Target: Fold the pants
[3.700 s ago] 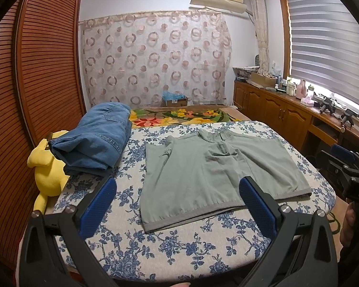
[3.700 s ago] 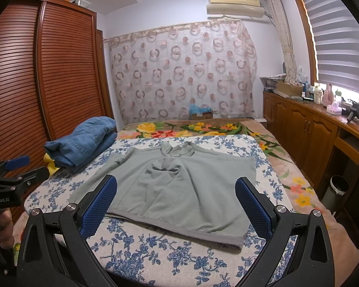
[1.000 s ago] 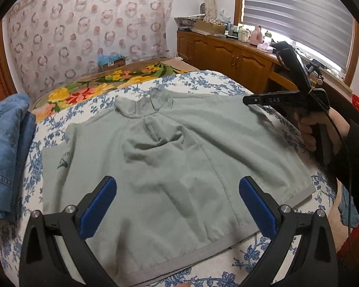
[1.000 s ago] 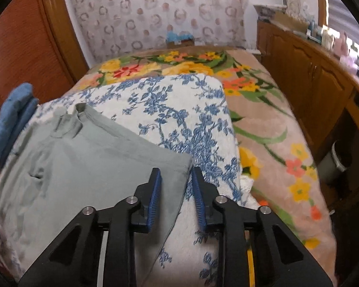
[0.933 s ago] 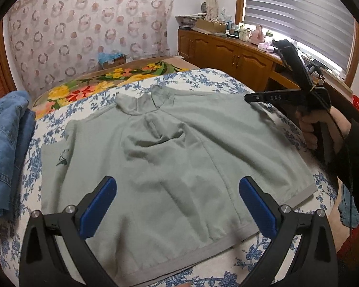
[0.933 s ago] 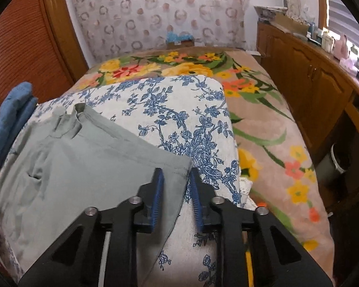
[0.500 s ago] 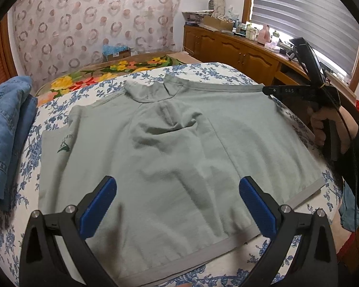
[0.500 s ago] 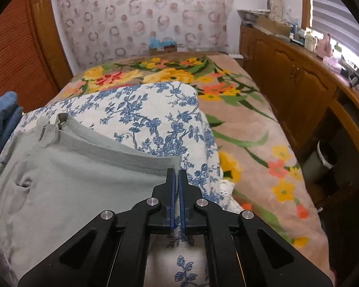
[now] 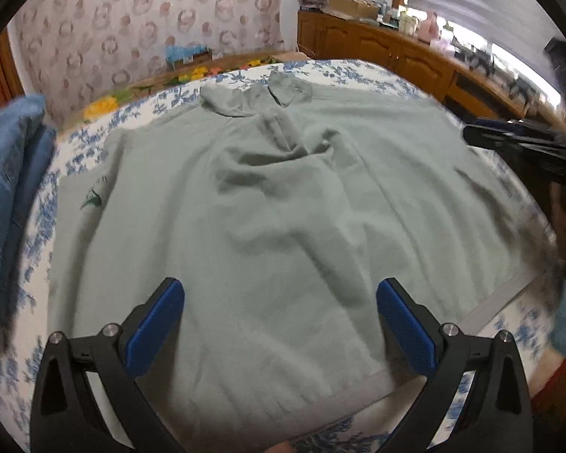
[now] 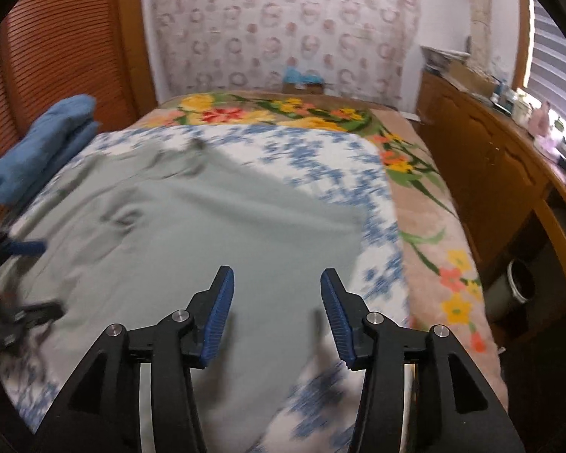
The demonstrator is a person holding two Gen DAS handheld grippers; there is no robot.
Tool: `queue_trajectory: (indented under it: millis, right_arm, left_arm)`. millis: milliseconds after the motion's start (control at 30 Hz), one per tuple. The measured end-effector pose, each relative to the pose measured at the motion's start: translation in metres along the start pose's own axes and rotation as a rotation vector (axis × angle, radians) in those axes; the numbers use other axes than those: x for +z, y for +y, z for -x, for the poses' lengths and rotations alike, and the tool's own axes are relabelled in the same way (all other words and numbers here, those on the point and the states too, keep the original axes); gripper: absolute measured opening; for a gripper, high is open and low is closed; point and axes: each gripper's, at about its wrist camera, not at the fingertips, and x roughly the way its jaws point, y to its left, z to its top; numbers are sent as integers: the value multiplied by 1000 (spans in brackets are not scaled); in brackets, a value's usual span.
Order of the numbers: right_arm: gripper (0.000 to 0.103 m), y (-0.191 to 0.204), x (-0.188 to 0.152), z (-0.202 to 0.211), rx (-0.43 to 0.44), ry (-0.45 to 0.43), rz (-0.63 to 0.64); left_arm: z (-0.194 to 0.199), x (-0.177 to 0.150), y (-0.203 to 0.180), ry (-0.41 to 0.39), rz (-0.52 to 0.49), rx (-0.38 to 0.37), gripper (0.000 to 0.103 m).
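Floral bedspread [image 9: 343, 70], rumpled grey-green garment [image 9: 283, 207], left gripper [image 9: 279, 317] wide, empty, right gripper [image 10: 275, 313] opening, empty.

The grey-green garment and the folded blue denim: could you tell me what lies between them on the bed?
In the left wrist view, only a strip of blue-flowered bedcover separates the grey-green garment from the folded blue denim.

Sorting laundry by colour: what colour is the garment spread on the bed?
Pale grey-green garment, plain, with a small dark logo on one sleeve; clearest in the left wrist view.

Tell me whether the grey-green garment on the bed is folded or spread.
Spread. The grey-green garment lies flat and open across the floral bedspread, collar far, hem near, no fold made.
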Motion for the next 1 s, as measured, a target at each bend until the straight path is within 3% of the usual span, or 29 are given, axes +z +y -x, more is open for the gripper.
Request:
queue_trajectory:
  millis: [233,567,700,1000]
  right_arm:
    - [50,41,-28,21,81,-19,21]
    - [52,59,-60,32,98,-13,-11]
    - [52,64,-67,30,99,-16,-16]
    - [52,71,-72,31,120,-19,-31]
  left_arm:
    - [2,-2,1,-12,6,0,103]
    - [14,-16,4,-15,-14,-7,103]
    - [38,-32,22,-51,35,-29,103]
    - [93,-65,76,-154,146,24,102]
